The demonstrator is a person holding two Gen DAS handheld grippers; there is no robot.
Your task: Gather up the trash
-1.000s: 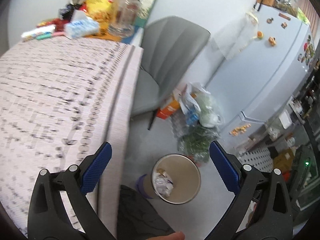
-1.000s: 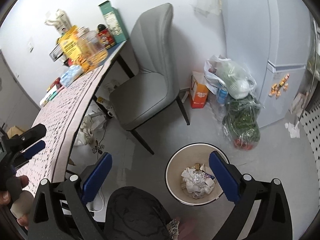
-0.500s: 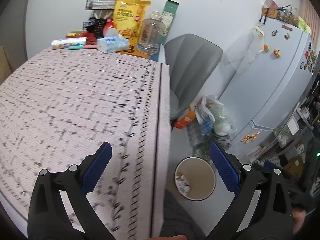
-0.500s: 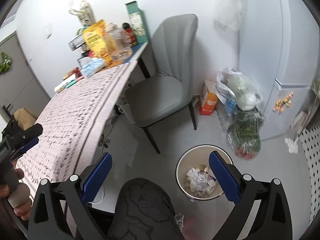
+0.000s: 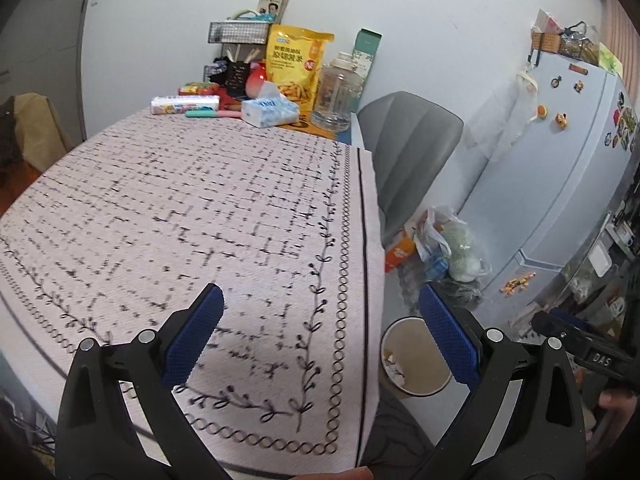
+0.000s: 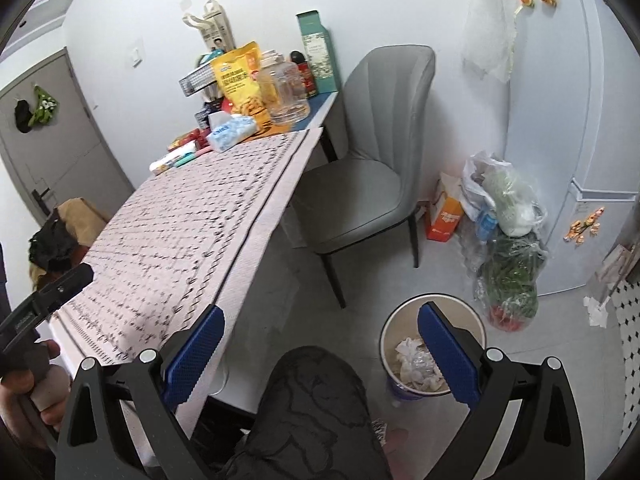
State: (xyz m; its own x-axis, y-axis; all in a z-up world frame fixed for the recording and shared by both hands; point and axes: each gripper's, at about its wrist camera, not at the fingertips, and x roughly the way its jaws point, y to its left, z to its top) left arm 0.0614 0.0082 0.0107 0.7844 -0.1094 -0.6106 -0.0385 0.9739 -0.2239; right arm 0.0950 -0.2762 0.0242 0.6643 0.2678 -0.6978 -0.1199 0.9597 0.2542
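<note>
A round beige trash bin [image 6: 404, 344] stands on the floor beside the table, holding crumpled white paper [image 6: 414, 362]. It also shows in the left wrist view [image 5: 414, 356]. My left gripper [image 5: 320, 332] is open and empty, above the near edge of the table with the pink patterned cloth [image 5: 192, 208]. My right gripper [image 6: 318, 352] is open and empty, held above the floor and my knee, with the bin behind its right finger. No loose trash shows on the cloth.
Snack bag [image 5: 298, 66], tissue pack [image 5: 269, 111], clear jar [image 5: 338, 96] and other items crowd the table's far end. A grey chair [image 6: 368, 176] stands past the table. Plastic bags [image 6: 504, 232] and an orange carton [image 6: 444, 216] lie by the fridge [image 5: 560, 168].
My left gripper has swung up and left from over the bin to over the tablecloth. My right gripper has risen and tilted up a little, bin still below it.
</note>
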